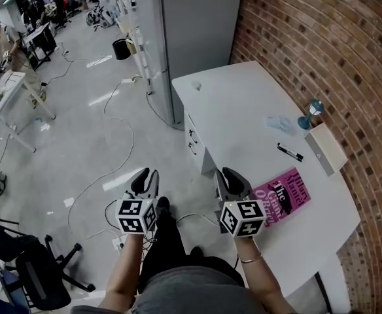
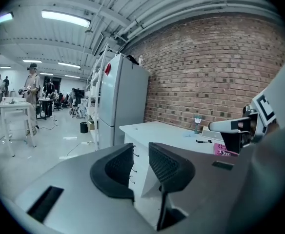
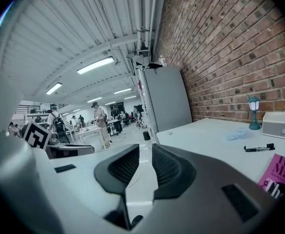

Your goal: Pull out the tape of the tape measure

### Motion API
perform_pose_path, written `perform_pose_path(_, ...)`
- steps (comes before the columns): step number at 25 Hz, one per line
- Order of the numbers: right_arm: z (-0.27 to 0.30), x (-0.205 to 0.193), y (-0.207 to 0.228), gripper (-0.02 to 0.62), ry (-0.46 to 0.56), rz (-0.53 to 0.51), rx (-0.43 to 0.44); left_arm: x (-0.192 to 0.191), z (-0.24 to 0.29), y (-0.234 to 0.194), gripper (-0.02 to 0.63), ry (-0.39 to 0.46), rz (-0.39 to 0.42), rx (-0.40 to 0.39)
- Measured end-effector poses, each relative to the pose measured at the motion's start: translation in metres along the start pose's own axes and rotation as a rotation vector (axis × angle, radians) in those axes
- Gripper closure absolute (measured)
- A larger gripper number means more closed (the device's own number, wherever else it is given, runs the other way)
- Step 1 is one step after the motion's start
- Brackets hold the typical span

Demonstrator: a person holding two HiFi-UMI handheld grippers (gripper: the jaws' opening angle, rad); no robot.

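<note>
I cannot make out a tape measure for certain. A small pale blue object lies on the white table far ahead of the grippers, also in the right gripper view; it is too small to identify. My left gripper hangs over the floor, left of the table, its jaws a little apart with nothing between them. My right gripper hovers at the table's near edge beside a pink book, jaws slightly apart and empty.
A black marker, a white box and a small blue lamp-like figure sit along the brick wall side. A grey cabinet stands behind the table. Cables run over the floor; an office chair is at lower left.
</note>
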State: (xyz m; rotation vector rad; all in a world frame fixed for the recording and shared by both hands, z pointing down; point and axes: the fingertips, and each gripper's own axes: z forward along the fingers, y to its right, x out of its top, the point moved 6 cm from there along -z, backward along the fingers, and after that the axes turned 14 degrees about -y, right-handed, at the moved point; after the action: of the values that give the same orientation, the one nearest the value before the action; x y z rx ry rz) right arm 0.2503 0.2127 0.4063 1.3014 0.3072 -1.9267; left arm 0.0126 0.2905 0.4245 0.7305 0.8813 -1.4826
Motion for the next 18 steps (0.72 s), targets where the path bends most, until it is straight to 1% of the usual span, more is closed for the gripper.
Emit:
perform_pose_path(3,0.031,0.008,0.003,0.504,-0.017,0.008,-0.007,0.009,0.027,-0.024,0.508,-0.015,-0.006,-0.026)
perform_pose_path(7,0.082,0.027,0.008,0.474,-0.039,0.029,-0.032,0.032,0.069,-0.060,0.508,-0.029,0.009,-0.067)
perform_pose_path(13,0.155,0.066,0.014,0.453,-0.057,0.065,-0.098,0.078,0.128,-0.116,0.506,-0.041,0.030,-0.135)
perform_pose_path(18,0.198,0.097,0.023,0.451,-0.043,0.101,-0.183,0.112,0.170,-0.157,0.499,-0.044,0.064,-0.193)
